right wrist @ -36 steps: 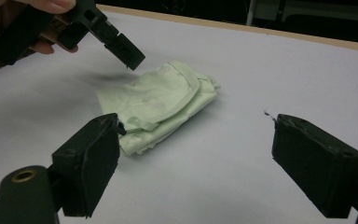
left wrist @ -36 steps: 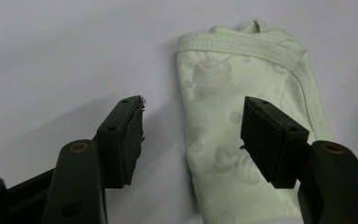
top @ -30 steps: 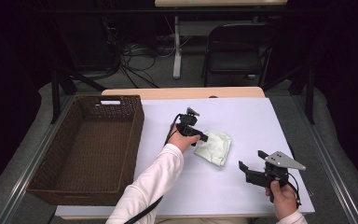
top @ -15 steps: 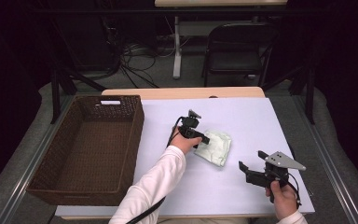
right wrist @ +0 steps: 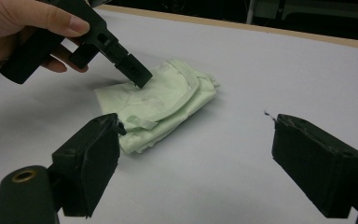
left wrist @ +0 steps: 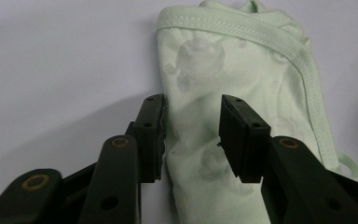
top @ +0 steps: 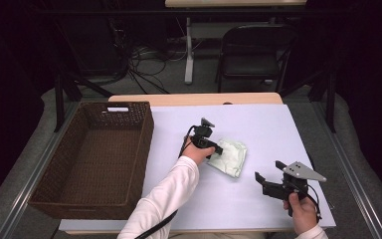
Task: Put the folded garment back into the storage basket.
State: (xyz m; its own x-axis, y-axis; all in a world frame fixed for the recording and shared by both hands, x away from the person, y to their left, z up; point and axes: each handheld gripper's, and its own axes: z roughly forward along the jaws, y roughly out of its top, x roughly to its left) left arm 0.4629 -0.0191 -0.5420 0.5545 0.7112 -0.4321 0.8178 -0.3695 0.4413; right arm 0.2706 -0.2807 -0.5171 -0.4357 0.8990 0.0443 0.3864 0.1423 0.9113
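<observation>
A folded pale green cloth (top: 231,158) with a faint print lies mid-table on the white top. My left gripper (top: 218,150) points down at its left edge, jaws open. In the left gripper view the cloth (left wrist: 242,60) runs up between the parted jaws of the left gripper (left wrist: 192,105), which straddle its near edge without pinching it. My right gripper (top: 267,172) is held near the front right of the table, wide open and apart from the cloth. The right gripper view looks past the right gripper (right wrist: 196,123) at the cloth (right wrist: 163,100) and the left gripper (right wrist: 137,74) touching it.
A large brown wicker basket (top: 146,130) stands along the left side of the table (top: 278,124). Behind the table are a dark folding chair (top: 253,55) and cables on the floor. A white sleeve (top: 164,199) reaches in from the bottom.
My left gripper has edged a little right and lower onto the cloth's left edge. The right gripper has stayed where it was.
</observation>
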